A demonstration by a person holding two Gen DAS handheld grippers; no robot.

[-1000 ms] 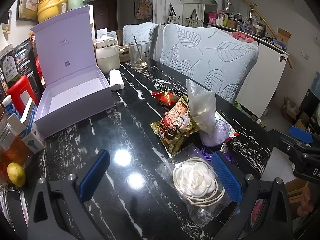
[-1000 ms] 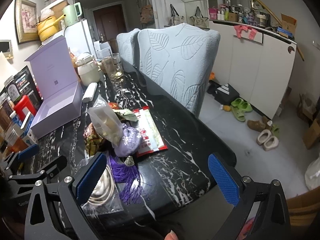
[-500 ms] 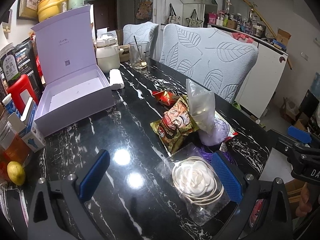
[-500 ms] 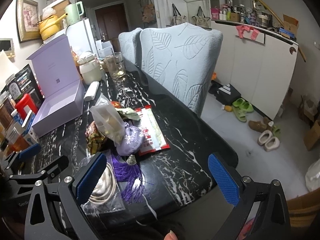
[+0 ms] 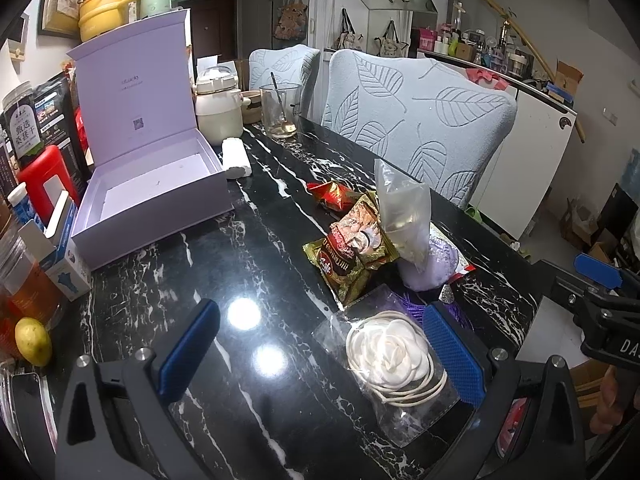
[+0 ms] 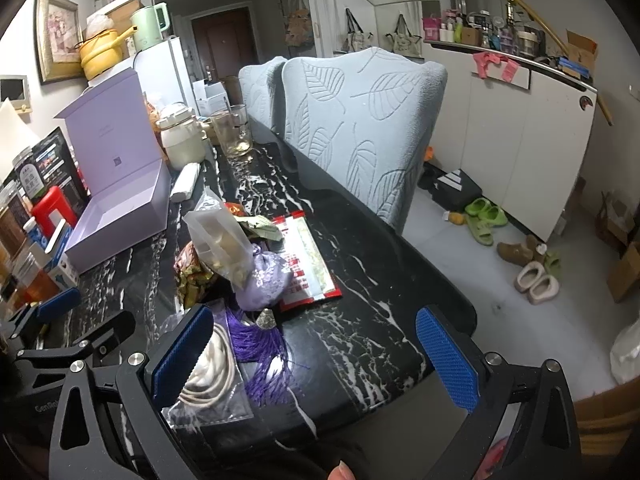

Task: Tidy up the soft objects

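Both claws gape wide and empty, the left claw [image 5: 320, 352] low over the black marble counter [image 5: 248, 264] beside the bagged white fabric flower [image 5: 390, 354], the right claw [image 6: 316, 354] near the edge; its slick bag could slip off.

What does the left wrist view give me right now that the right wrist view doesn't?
Only the left wrist view shows the lemon at the table's near left edge and the whole white flower packet lying flat. Only the right wrist view shows the red-bordered flat packet in full, the purple tassel, and the shoes on the floor. Both show the open lilac box, the purple pouch, and both grippers open.
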